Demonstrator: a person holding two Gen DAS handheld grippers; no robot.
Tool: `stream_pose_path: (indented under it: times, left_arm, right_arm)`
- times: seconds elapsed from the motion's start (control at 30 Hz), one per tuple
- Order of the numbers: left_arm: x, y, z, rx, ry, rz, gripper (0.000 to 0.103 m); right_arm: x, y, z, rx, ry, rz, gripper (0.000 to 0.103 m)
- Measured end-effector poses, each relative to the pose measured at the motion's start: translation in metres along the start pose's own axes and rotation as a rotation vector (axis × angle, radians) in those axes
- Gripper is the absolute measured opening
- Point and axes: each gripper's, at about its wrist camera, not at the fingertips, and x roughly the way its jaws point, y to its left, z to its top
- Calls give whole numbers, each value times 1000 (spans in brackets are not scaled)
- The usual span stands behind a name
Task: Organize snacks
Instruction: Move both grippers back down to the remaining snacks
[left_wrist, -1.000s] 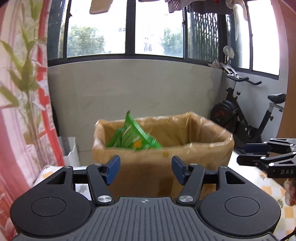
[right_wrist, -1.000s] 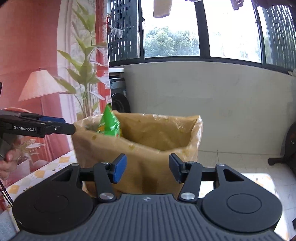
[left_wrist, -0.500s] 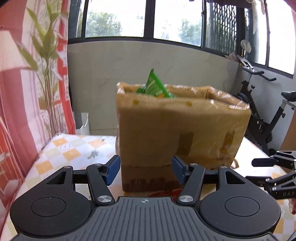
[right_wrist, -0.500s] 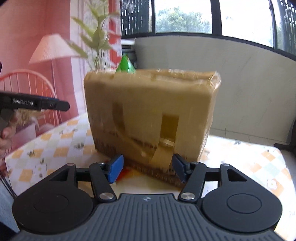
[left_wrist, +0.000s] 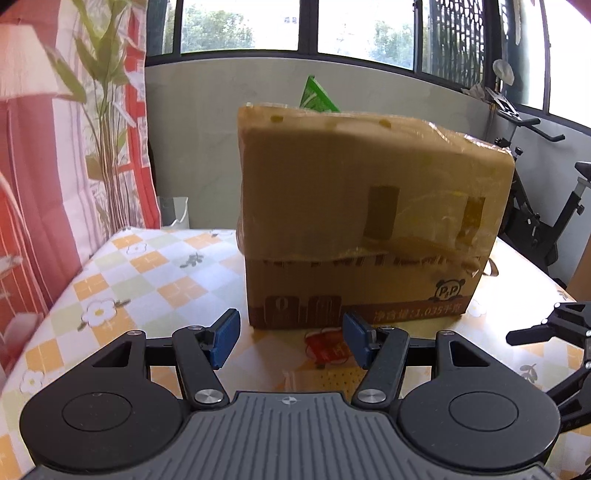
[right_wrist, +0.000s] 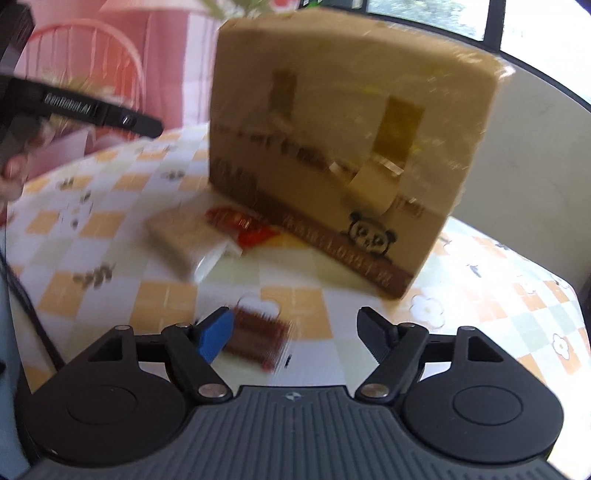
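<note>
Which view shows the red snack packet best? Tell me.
The right wrist view. There the red snack packet lies in the open on the tablecloth, at the foot of the cardboard box, though motion-blurred. The left wrist view shows only part of it, between the open left gripper's fingers.

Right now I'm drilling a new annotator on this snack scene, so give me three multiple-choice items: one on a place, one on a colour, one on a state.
1. Where is the green snack bag?
A. Poking out of the cardboard box
B. On the tablecloth
C. In the left tongs

2. What colour is the flat packet lying against the box's base?
A. Blue
B. Red
C. White

3. How do the right tongs stand?
A. Shut on a packet
B. Shut on nothing
C. Open, holding nothing

Answers: 1 A, its tip shows above the box rim; 2 B, red wrapper in the right wrist view; 3 C, a wide gap between the fingers, the brown snack lying on the tablecloth below.
</note>
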Motion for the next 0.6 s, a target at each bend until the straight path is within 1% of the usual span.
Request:
stream_pose_path:
  times: [0.13,0.3,0.33,0.4,0.5,0.6]
  left_arm:
    - [1,-1,-13,-28,20,8,64]
    - [0,-3,-23,-34,25,5,64]
    - [0,-3,-24,-39,24,3,64]
    - [0,-3,-27,-46,25,0,64]
    - [1,-3,-30,-48,26,1,64]
    - [0,-3,-32,-51,23,2,64]
  right_arm:
    - [7,10,-3,-63,25,25,78]
    - [24,20,-5,-159,87,34,79]
    - [26,19,-5,-158,76,36,82]
    - [31,16,-3,-143,75,37,83]
    - [41,12,2,-104,68,45,83]
    - [50,5,6,-28,67,69,81]
